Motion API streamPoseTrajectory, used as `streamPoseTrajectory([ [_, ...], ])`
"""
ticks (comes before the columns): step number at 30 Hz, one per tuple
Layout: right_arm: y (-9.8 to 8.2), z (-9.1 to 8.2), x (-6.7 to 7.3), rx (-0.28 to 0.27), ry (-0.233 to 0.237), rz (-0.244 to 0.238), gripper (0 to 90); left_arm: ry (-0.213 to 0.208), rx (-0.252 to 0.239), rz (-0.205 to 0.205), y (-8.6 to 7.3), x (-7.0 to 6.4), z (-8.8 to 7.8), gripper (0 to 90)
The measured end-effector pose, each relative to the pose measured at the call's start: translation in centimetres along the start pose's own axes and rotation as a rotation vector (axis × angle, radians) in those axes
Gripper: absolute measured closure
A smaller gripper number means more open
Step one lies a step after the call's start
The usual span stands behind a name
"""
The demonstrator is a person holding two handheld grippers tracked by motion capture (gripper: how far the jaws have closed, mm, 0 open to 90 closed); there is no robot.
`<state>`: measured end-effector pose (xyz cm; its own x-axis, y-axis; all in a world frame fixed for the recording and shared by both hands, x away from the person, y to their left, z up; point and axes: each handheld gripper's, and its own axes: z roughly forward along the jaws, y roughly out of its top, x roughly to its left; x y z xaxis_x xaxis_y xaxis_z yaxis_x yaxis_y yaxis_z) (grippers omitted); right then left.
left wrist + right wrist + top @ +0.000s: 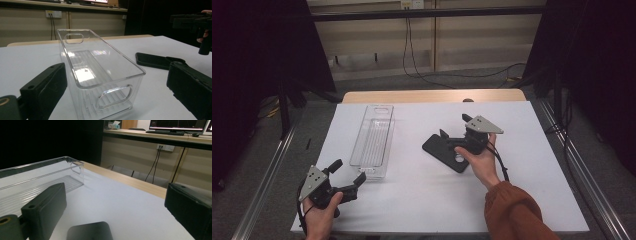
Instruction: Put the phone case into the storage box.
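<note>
A long clear plastic bin (pixel 373 140) lies empty on the white table, left of the middle. A flat black plate (pixel 441 147) with a round hole lies to its right. My left gripper (pixel 348 171) is open near the table's front left corner and points at the bin's near end (pixel 100 75), with nothing between its jaws (pixel 116 77). My right gripper (pixel 454 126) is open just above the black plate's far end. In the right gripper view, the plate's rounded corner (pixel 90 231) shows low between the spread jaws (pixel 117 200), with the bin (pixel 37 185) to the left.
The white sheet (pixel 522 165) covers the table; a wooden edge (pixel 432 96) runs along the far side. Black curtains hang at both sides. Cables (pixel 412 55) trail down the back wall to the floor. Metal rails (pixel 267 175) flank the table.
</note>
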<state>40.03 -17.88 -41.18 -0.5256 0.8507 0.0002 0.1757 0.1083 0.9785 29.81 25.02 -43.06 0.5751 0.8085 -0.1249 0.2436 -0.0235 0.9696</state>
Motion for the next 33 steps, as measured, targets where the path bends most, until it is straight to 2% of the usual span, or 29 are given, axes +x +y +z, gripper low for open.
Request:
streamPoseTrajectory([
  [5,0.7,1.5,-0.1,-0.005,-0.004,-0.021,7.2,0.001,0.003,0.006,0.0,0.0,-0.1,3.1],
  [7,0.8,1.8,-0.1,-0.013,0.000,-0.002,8.2,0.003,-0.002,0.002,0.0,0.0,-0.1,3.1],
  [13,1.1,2.7,-0.3,-0.005,-0.010,-0.008,9.3,0.001,0.003,0.003,0.0,0.0,-0.1,3.1],
  [21,1.7,4.1,-0.2,-0.001,-0.011,-0.007,15.7,0.000,0.003,0.002,0.0,0.0,-0.1,3.1],
  [24,1.9,4.7,-0.3,0.012,0.024,0.033,26.7,0.001,0.006,0.002,0.0,0.1,-0.1,3.1],
  [29,2.2,5.4,-0.1,0.038,0.060,0.022,40.8,0.002,0.002,-0.005,0.0,0.1,-0.1,3.1],
  [30,2.3,5.5,-0.1,0.057,0.068,0.026,45.8,0.003,-0.002,-0.008,0.0,0.1,-0.1,3.1],
  [31,2.7,5.7,-0.2,0.113,0.113,0.046,53.7,0.002,-0.002,-0.010,0.0,0.1,-0.1,3.1],
  [33,2.8,5.8,-0.1,0.116,0.120,0.046,56.1,0.002,-0.002,-0.013,-0.1,0.1,-0.1,3.1],
])
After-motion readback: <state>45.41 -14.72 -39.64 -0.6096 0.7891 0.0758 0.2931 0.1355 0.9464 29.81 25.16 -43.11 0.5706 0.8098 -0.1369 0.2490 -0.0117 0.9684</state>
